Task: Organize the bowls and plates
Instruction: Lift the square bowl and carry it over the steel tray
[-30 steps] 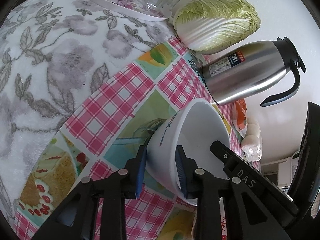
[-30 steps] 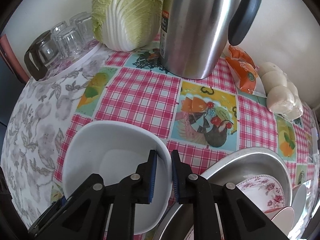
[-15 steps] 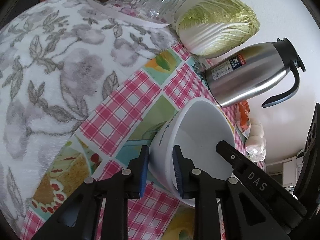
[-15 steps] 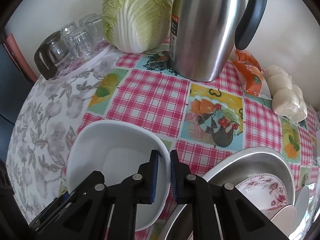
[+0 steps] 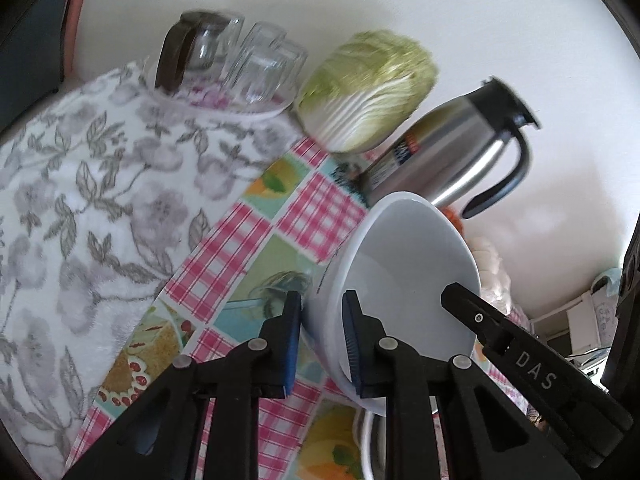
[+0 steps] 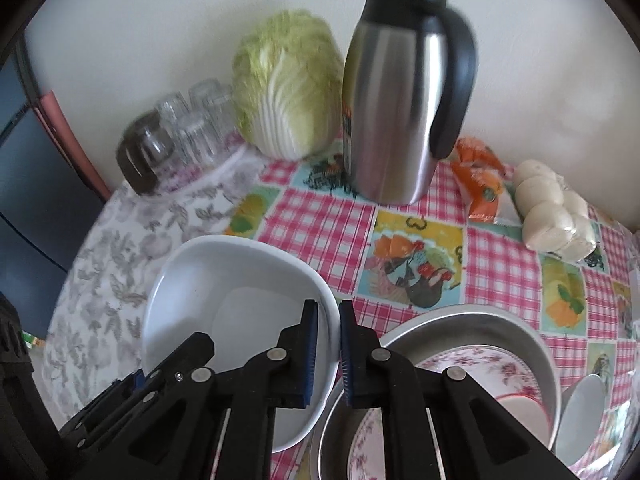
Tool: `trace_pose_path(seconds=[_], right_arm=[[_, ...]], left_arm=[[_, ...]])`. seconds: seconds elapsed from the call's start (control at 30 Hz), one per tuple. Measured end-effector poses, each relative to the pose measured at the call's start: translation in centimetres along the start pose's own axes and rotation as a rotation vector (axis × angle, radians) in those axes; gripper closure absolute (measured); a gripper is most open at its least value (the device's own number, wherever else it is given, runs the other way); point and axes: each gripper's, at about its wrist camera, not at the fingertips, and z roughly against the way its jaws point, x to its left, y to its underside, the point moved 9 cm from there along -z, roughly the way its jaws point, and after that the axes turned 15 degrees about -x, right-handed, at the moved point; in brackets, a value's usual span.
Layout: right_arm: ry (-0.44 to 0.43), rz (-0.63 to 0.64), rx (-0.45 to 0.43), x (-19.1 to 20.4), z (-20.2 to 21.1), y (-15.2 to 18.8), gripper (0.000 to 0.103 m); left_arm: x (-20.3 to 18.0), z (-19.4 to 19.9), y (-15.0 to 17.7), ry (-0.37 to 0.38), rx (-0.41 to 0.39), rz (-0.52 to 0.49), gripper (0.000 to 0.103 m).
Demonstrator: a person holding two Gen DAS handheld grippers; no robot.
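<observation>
Above the tablecloth [image 6: 320,236], white bowl [image 6: 224,300] lifted (both grippers clamped)

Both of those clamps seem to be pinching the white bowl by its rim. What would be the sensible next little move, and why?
Probably carry the white bowl sideways toward the floral cloth. The left gripper, whose jaws have just been closing, and the right gripper each clamp opposite rims, and the metal basin beside it already holds dishes.
</observation>
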Motion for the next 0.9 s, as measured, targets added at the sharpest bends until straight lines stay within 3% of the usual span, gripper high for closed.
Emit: trace_pose_path(seconds=[0.43,0.9], right_arm=[[-0.028,-0.010,-0.109,-1.7,7.8,-1.6,0.091],[-0.063,-0.141,-0.154,-6.0,11.8,0.0,0.091]], left_arm=[[-4.4,4.6,0.7,0.052,-0.076,-0.044,0.082],[-9.0,6.7,2.0,0.050,-0.120,-0.175,0.082]])
